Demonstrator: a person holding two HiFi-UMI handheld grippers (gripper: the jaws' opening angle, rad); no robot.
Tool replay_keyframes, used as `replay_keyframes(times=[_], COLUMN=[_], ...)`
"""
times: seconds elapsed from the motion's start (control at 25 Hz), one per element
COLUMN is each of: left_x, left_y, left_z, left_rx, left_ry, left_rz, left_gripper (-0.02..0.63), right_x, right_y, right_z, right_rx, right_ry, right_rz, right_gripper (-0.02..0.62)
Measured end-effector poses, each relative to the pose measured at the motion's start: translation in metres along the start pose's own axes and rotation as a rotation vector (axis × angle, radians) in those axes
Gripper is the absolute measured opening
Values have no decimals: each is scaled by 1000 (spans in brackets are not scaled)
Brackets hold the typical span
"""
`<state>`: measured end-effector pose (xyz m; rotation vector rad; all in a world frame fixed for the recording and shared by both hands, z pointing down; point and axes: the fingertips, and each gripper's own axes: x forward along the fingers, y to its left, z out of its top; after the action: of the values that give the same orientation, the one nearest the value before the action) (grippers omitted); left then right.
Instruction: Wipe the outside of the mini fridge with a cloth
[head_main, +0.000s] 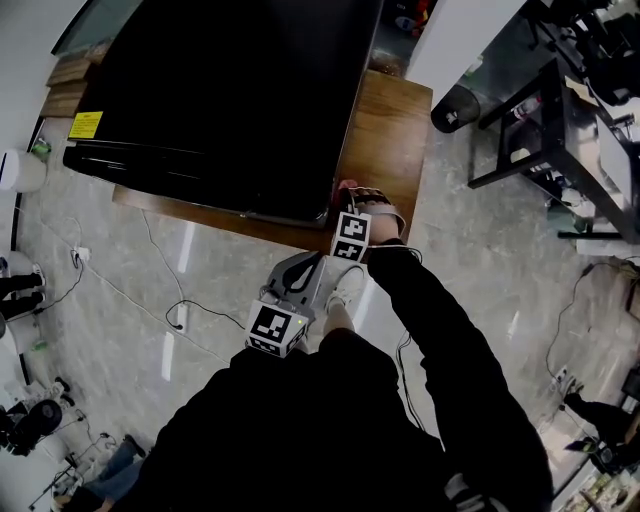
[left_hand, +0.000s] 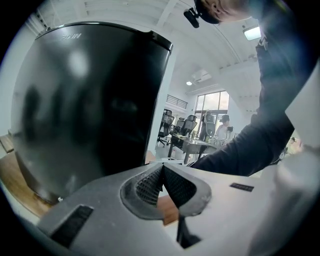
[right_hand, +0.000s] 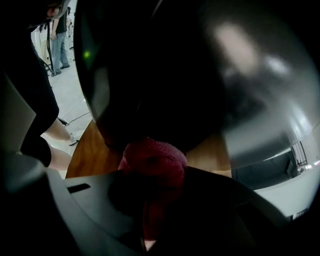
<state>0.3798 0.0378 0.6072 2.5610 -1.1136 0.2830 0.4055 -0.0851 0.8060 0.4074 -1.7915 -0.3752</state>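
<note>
The right tool clamps a bunched red knitted cloth against the glossy black mini fridge. The left tool is closed and empty.

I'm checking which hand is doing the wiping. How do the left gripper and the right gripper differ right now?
The right gripper is shut on a red cloth; the left gripper has its jaws together on nothing. The right gripper holds the cloth at the black mini fridge's lower front corner, over the wooden stand; the left gripper sits back from the fridge, over the floor. Both face the fridge.
</note>
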Motion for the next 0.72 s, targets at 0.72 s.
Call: replay_keyframes(times=[0.72], left_x=[-94], left_y=[78], left_z=[65], left_rx=[57], left_ry=[-62], left_rz=[-79], left_gripper=[6], right_x=[-181], right_y=[9], right_z=[70], right_rx=[452], right_ry=[-75], right_rz=[-150], right_gripper=[64])
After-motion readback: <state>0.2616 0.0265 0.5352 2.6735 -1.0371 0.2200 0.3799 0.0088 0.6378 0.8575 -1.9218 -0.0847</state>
